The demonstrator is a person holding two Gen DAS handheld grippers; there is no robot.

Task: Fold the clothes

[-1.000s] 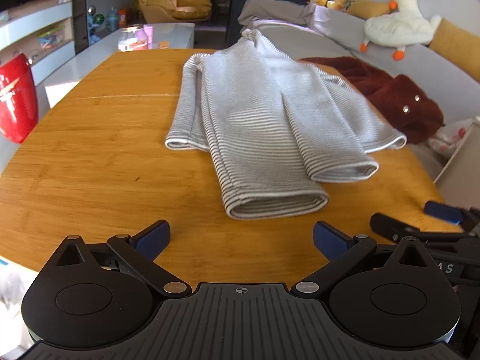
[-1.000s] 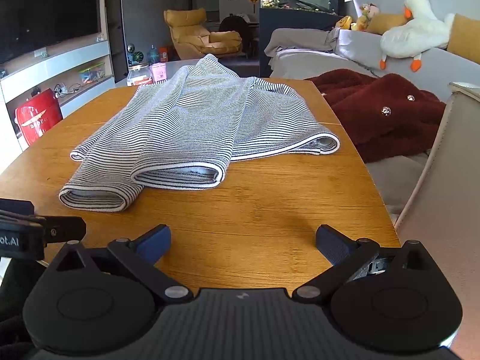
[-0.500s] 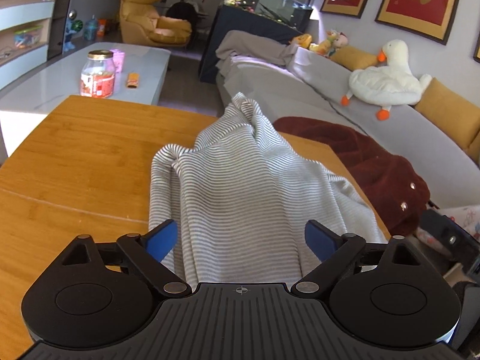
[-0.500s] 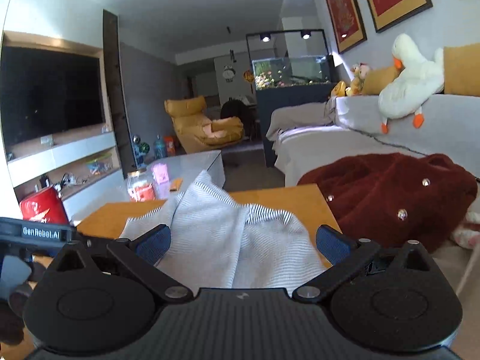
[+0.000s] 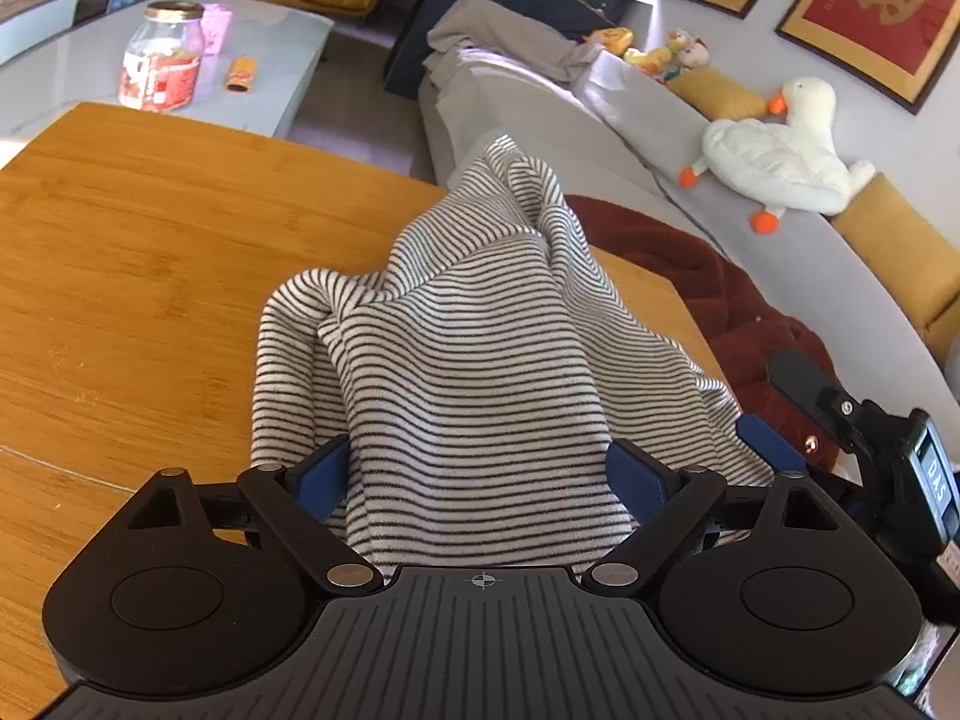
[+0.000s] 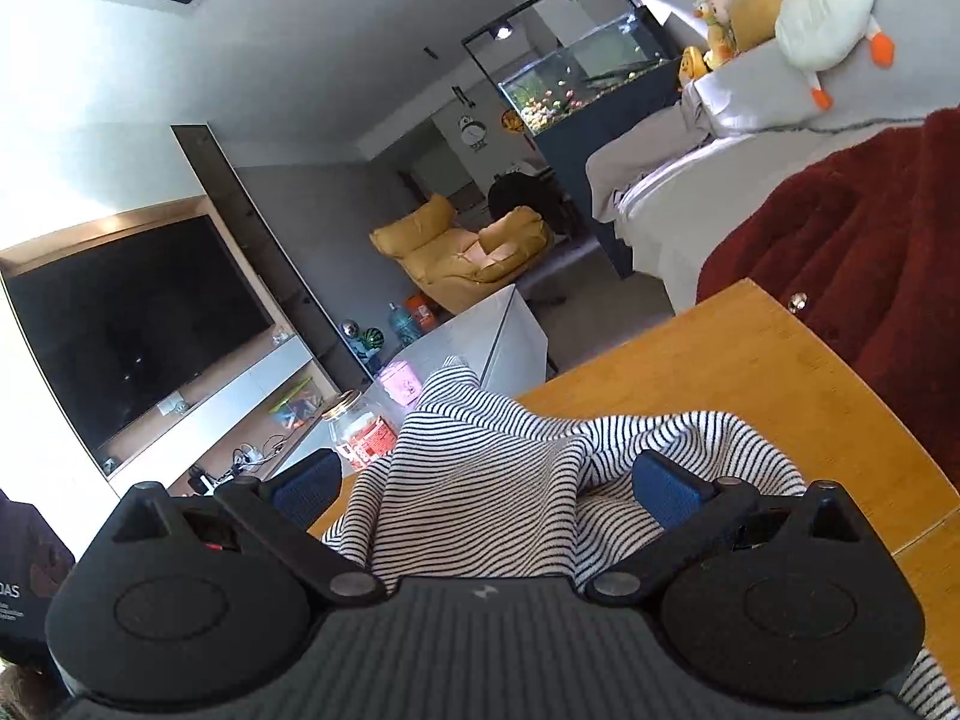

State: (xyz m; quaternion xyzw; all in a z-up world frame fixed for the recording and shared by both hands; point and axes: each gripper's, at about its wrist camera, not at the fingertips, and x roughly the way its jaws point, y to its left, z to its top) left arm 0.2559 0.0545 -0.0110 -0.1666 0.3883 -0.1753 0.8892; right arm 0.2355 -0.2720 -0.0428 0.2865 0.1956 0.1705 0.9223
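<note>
A black-and-white striped garment (image 5: 480, 360) lies folded lengthwise on the round wooden table (image 5: 150, 252). My left gripper (image 5: 480, 474) is open, its blue fingers on either side of the garment's near end, with cloth between them. My right gripper (image 6: 486, 486) is open too, tilted upward, with the garment (image 6: 492, 480) bunched between its fingers. The right gripper also shows at the right edge of the left wrist view (image 5: 840, 420).
A dark red fleece coat (image 5: 720, 300) hangs off the table's far right edge onto the grey sofa (image 5: 780, 228), which holds a white goose toy (image 5: 780, 150). A jar (image 5: 159, 66) stands on the low white table beyond. A TV (image 6: 132, 324) is at left.
Both grippers have moved forward from the table's near edge up to the garment's near end, so cloth now sits between the fingers. The right gripper has tilted upward.
</note>
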